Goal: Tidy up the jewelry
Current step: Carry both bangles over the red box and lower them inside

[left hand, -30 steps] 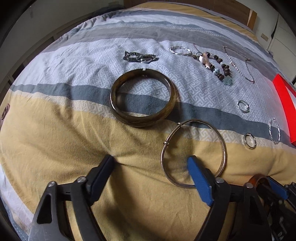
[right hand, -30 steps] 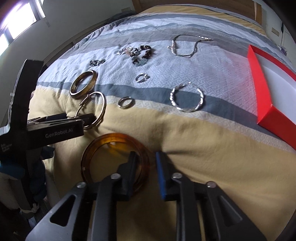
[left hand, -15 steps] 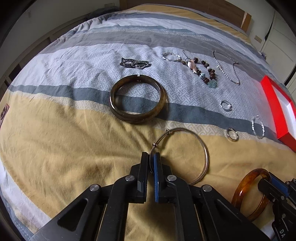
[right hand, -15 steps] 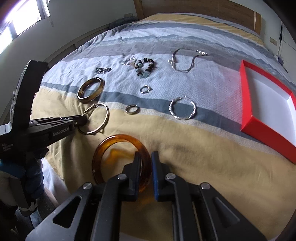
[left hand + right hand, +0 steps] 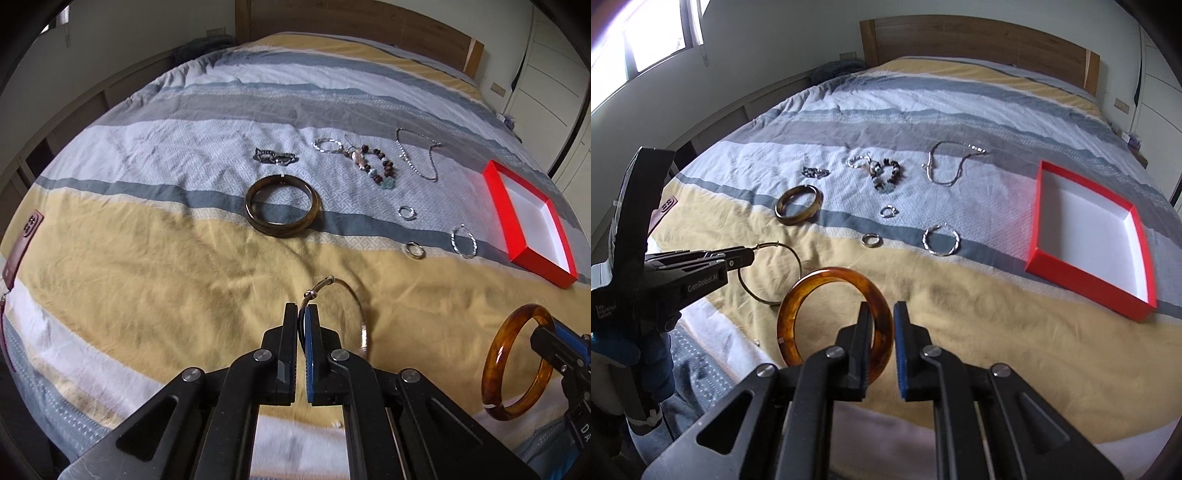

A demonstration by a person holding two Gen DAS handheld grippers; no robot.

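Note:
My left gripper is shut on a thin silver wire bangle, lifted off the striped bedspread; from the right wrist view that gripper and the wire bangle hang at the left. My right gripper is shut on an amber resin bangle, also raised; the amber bangle shows low right in the left wrist view. An open red box with a white inside lies on the bed to the right, also seen as the red box.
On the bed lie a dark brown bangle, a twisted silver bangle, two small rings, a bead bracelet, a silver chain and a dark brooch. A phone rests at the left edge.
The left gripper's jaws closed on the wire bangle and lifted it. The right gripper rose with the amber bangle. Both views pulled back from the bed.

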